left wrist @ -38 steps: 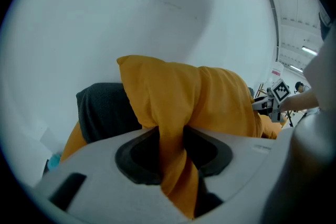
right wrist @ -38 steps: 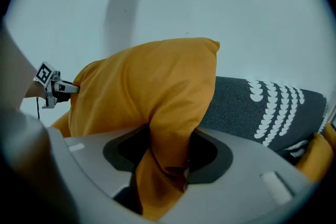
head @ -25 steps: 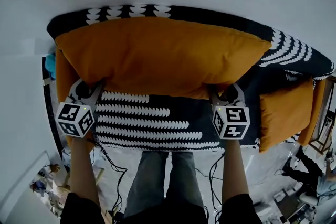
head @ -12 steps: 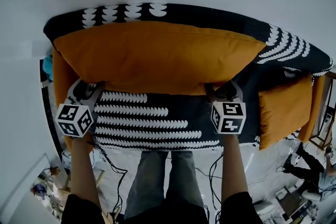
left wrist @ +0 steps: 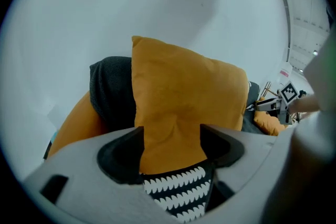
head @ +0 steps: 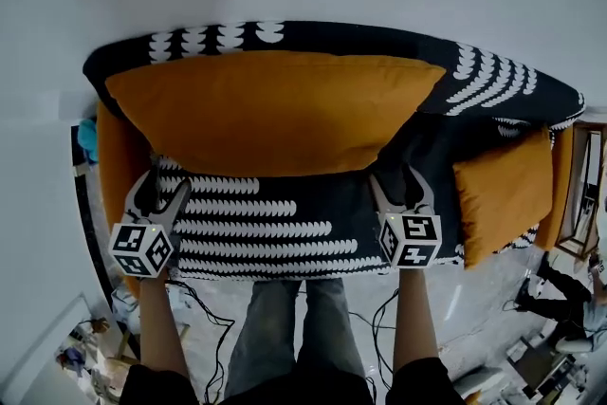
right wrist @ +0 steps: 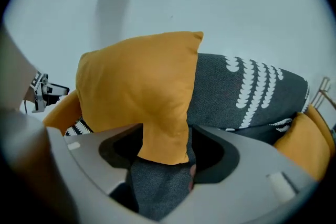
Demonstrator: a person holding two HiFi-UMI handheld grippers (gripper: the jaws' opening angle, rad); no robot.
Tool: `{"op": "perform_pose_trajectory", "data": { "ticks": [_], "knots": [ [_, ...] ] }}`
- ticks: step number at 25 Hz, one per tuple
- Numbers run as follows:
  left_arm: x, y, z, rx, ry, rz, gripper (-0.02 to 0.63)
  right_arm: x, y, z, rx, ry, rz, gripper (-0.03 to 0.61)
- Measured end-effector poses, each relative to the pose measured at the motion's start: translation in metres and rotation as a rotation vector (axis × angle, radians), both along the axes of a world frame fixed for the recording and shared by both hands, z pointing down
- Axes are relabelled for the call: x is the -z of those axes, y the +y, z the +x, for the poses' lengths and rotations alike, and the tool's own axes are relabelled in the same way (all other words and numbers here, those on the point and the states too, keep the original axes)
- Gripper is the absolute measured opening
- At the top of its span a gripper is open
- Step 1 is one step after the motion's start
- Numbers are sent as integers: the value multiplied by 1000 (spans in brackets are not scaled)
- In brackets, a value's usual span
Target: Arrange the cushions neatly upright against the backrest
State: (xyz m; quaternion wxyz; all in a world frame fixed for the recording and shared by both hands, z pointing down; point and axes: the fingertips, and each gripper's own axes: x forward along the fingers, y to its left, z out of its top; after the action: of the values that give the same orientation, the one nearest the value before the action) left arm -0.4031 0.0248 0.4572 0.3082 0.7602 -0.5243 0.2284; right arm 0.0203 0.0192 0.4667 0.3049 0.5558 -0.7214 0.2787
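Note:
A large orange cushion stands upright along the dark, white-patterned sofa backrest. My left gripper is just below the cushion's lower left corner, over the patterned seat. Its jaws have just been opening and stand open. In the left gripper view the cushion hangs between them without being pinched. My right gripper sits under the lower right corner and is open too, having widened a little. The cushion's corner shows loose between its jaws. A smaller orange cushion lies at the sofa's right end.
Another orange cushion or arm pad fills the sofa's left end, with a blue thing beside it. A white wall rises behind the sofa. Cables, clutter and a seated person are on the floor at lower right.
Both grippers have let go of the big cushion's lower edge and drawn back over the seat, jaws wider. The cushion stays leaning on the backrest.

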Motion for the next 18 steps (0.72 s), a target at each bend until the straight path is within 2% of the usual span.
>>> {"op": "perform_pose_trajectory", "data": {
  "ticks": [6, 10, 15, 18],
  "knots": [
    [34, 19, 25, -39, 38, 64, 294, 44, 32, 11, -83, -8, 60, 251],
    [62, 21, 46, -68, 72, 110, 228, 75, 51, 17, -130, -18, 100, 216],
    [102, 21, 76, -138, 87, 177, 159, 111, 70, 22, -151, -19, 152, 156],
    [124, 27, 89, -162, 88, 214, 119, 132, 78, 24, -125, 0, 189, 129]
  ]
}}
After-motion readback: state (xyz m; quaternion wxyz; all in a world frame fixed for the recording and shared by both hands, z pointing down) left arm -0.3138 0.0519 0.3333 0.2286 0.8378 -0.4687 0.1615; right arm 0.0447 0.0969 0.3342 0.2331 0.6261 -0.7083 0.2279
